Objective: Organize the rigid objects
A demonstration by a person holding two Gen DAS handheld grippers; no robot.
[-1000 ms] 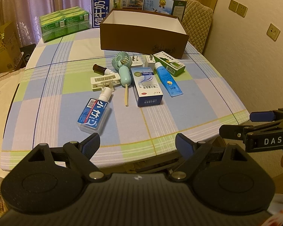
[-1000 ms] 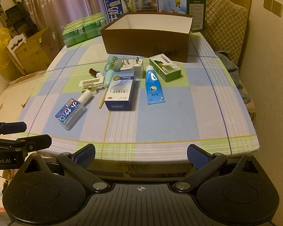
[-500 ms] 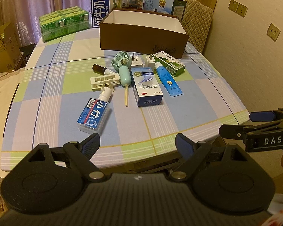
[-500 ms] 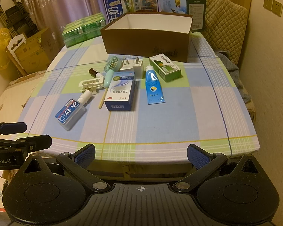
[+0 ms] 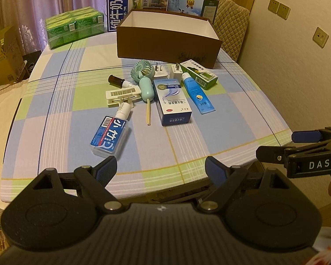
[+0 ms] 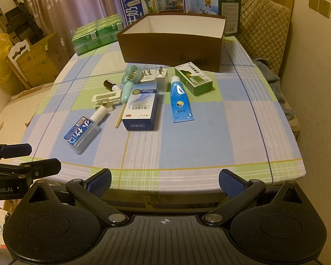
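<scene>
Several small items lie mid-table in front of an open brown box [image 5: 167,42] [image 6: 172,48]: a blue-labelled bottle [image 5: 109,137] [image 6: 81,133], a blue-white carton [image 5: 173,102] [image 6: 141,110], a blue tube [image 5: 197,92] [image 6: 181,101], a green carton [image 5: 198,74] [image 6: 193,79], a mint hand fan [image 5: 143,77] [image 6: 130,81], a white clip [image 5: 122,95], two white plugs [image 5: 167,72] and a small dark bottle [image 5: 117,80]. My left gripper [image 5: 161,170] and right gripper [image 6: 165,181] are both open and empty, at the near table edge.
Green packs [image 5: 75,26] and milk cartons [image 5: 139,2] stand at the table's far side behind the brown box. A quilted chair [image 6: 262,22] is at the far right. Cardboard boxes [image 6: 37,59] sit left of the checked tablecloth [image 6: 209,137].
</scene>
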